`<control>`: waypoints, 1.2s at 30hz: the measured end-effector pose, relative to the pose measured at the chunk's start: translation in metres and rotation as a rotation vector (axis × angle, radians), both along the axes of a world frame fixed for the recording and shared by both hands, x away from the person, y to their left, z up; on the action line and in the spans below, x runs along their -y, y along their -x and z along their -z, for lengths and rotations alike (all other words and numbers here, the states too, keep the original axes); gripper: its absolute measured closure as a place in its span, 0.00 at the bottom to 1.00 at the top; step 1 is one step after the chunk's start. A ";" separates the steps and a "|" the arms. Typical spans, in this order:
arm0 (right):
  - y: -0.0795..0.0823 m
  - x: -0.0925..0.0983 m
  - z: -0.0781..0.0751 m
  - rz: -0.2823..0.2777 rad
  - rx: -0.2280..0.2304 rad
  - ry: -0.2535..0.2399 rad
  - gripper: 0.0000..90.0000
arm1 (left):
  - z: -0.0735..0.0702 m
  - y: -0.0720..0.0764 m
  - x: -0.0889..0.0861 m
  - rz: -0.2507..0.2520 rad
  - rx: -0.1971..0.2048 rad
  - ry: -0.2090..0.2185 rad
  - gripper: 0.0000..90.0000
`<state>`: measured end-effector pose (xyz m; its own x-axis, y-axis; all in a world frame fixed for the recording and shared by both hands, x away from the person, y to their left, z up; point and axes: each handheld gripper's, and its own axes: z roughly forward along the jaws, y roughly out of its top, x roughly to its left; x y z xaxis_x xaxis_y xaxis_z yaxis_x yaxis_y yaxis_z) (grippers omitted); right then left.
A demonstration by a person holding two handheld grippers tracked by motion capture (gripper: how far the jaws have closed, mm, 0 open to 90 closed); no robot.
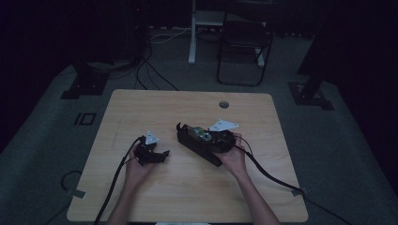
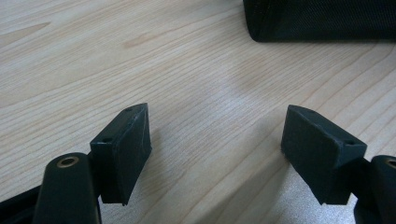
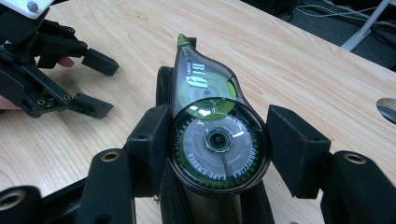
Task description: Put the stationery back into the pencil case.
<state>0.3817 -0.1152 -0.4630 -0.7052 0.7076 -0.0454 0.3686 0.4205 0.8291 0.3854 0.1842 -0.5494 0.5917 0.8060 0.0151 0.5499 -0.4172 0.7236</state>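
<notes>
The right tongs (image 3: 217,154) gripped a correction tape (image 3: 212,135) over the black case (image 3: 210,205) on the tabletop (image 1: 155,108); left tongs (image 2: 215,154) gaped empty beside it; stowing it looked undone

high view looks down on the table (image 1: 187,187) from above, each gripper view sits close behind its jaws, both sharing the tabletop
</notes>
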 end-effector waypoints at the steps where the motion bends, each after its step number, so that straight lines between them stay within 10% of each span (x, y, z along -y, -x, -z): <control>1: 0.000 0.000 0.000 0.000 -0.001 0.000 0.46 | 0.000 0.000 0.000 0.000 0.000 0.000 0.27; 36: 0.001 0.001 0.001 0.027 0.030 0.045 0.33 | 0.000 0.000 0.000 0.001 -0.001 0.000 0.27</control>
